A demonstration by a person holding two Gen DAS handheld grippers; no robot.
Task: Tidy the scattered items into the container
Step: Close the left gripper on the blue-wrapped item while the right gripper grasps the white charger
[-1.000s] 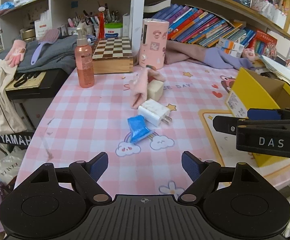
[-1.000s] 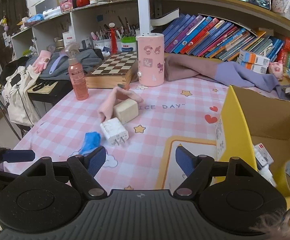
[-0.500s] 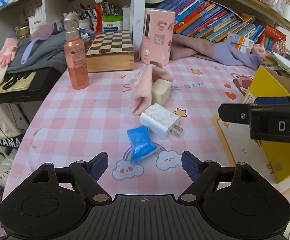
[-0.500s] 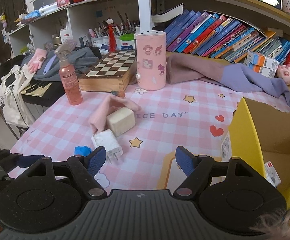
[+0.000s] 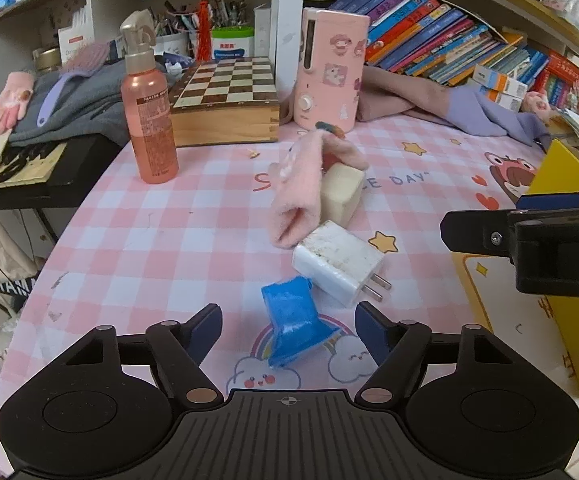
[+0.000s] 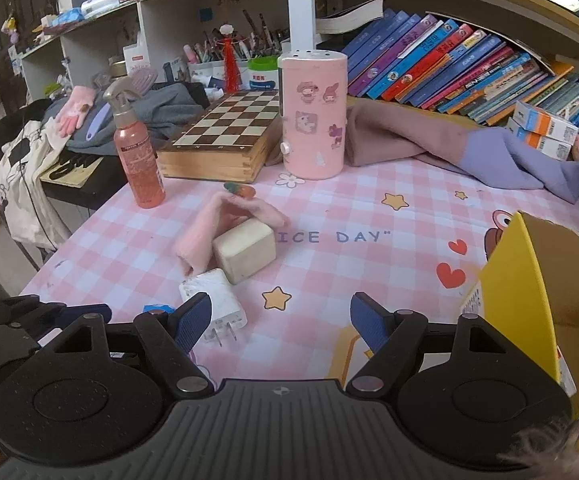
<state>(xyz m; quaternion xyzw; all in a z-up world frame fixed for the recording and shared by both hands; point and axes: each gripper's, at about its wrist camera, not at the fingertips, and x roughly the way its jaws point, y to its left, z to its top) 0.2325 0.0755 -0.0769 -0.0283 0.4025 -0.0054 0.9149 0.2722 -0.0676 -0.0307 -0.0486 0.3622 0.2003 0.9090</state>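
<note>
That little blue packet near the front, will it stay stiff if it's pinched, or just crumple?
The blue packet will probably crumple: its wrapper looks creased and glossy, like thin foil or plastic. That sheen suggests that it may slip a little. It looks small and likely light, and it lies flat on the tablecloth, so rolling seems unlikely.

The left gripper point(image 5: 288, 327) has come forward and lower over the pink checked tablecloth point(image 5: 161, 248), so the crumpled blue packet point(image 5: 292, 326) now sits between its jaws, which have just been closing without touching it. The right gripper point(image 6: 280, 327) has slid leftward, away from the yellow box point(image 6: 529, 280).
</note>
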